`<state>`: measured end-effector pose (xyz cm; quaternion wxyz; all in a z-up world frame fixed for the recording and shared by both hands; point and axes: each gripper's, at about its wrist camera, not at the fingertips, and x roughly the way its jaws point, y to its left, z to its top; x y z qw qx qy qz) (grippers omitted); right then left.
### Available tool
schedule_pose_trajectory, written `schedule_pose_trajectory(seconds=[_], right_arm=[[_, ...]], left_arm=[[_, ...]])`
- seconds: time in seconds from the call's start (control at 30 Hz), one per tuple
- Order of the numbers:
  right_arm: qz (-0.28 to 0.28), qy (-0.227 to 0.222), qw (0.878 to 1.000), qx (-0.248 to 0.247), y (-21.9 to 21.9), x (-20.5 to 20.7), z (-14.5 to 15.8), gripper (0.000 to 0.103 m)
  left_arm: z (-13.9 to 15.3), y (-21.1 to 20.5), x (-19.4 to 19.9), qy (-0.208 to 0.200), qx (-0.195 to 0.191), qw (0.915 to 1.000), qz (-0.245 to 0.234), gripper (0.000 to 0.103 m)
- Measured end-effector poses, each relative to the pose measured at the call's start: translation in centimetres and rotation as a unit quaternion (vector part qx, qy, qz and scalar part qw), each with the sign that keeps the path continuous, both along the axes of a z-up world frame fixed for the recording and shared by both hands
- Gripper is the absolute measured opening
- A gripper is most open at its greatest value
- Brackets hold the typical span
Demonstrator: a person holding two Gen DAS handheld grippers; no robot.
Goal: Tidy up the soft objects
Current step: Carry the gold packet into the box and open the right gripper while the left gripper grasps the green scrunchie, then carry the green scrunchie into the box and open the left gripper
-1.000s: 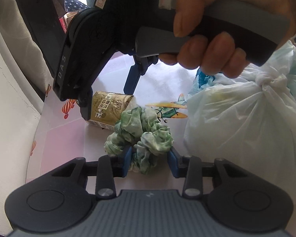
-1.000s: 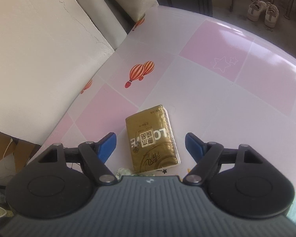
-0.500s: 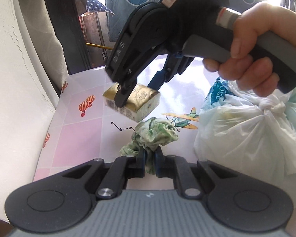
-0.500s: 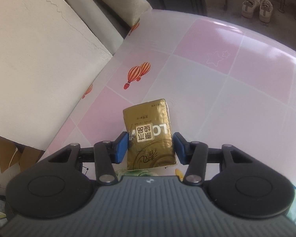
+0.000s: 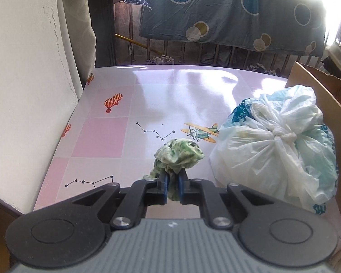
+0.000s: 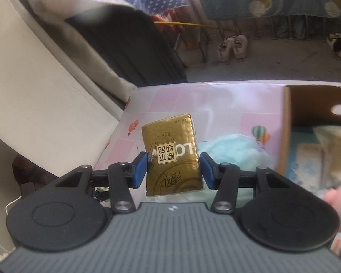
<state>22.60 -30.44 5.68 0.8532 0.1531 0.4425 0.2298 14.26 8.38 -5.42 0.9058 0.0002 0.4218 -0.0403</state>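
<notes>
**Scrunchie and tissue pack: both lifted, box to the right**

The scrunchie point(image 5: 179, 153), green and white fabric, is pinched in the left gripper point(image 5: 172, 187). The blue fingers point(image 5: 163, 186) stand pressed almost together, with gathered cloth squeezed between them and the rest bulging out above the tips. It hangs clear of the table point(image 5: 147, 95), at about 6 o'clock in the left wrist view. A narrow pinch suits it: the fabric compresses, so the jaws must close far to hold it at all.

The tissue pack point(image 6: 171, 155), gold foil with printed characters, sits between the pads of the right gripper point(image 6: 173, 169). The jaws stand at a middle width and clamp the pack on its two long sides, so the flat face points at the camera. The pack is in the air above the table point(image 6: 216, 100), at the centre of the right wrist view.

Containers:
1. Cardboard box point(image 6: 286, 122), at 3 o'clock in the right wrist view, open at the top. Inside lie pale packets, blurred; their kind cannot be told. This is judged the likely destination for both items.
2. Plastic bag point(image 5: 277, 150), knotted shut, at 3 o'clock in the left wrist view, just beside the box wall point(image 5: 325, 104). Its contents are hidden.
</notes>
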Motion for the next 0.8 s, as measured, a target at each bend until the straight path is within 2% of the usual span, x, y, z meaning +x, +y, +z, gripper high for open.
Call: schedule_pose_trajectory(seconds=[0.1,0.23,0.37,0.5,0.63,0.8], right_arm=[[-0.061,0.000,0.998,-0.013,-6.9,-5.0,0.5,0.050],[-0.126,0.040,0.991,-0.032,-13.4,-10.9,-2.3,0.050],[-0.144,0.076,0.985,-0.055,-15.0,-13.9,-6.4,0.051],[-0.126,0.097,0.981,-0.108,-14.1,-13.9,-9.6,0.054],[-0.127,0.100,0.983,-0.083,-14.7,-13.8,-9.9,0.059],[-0.169,0.061,0.983,-0.025,-18.0,-16.2,-6.6,0.061]], left_arm=[[1.1,-1.0,-0.7,-0.004,-0.004,1.0000,-0.004,0.010],[3.4,-3.1,-1.6,-0.027,-0.007,0.9995,-0.013,0.010],[6.6,-6.0,-2.5,-0.059,-0.008,0.9977,-0.033,0.010],[9.8,-9.7,-3.1,-0.092,-0.011,0.9935,-0.067,0.010],[12.2,-14.7,-3.4,-0.118,-0.016,0.9857,-0.120,0.010],[12.9,-22.2,-3.6,-0.120,-0.022,0.9711,-0.205,0.010]])
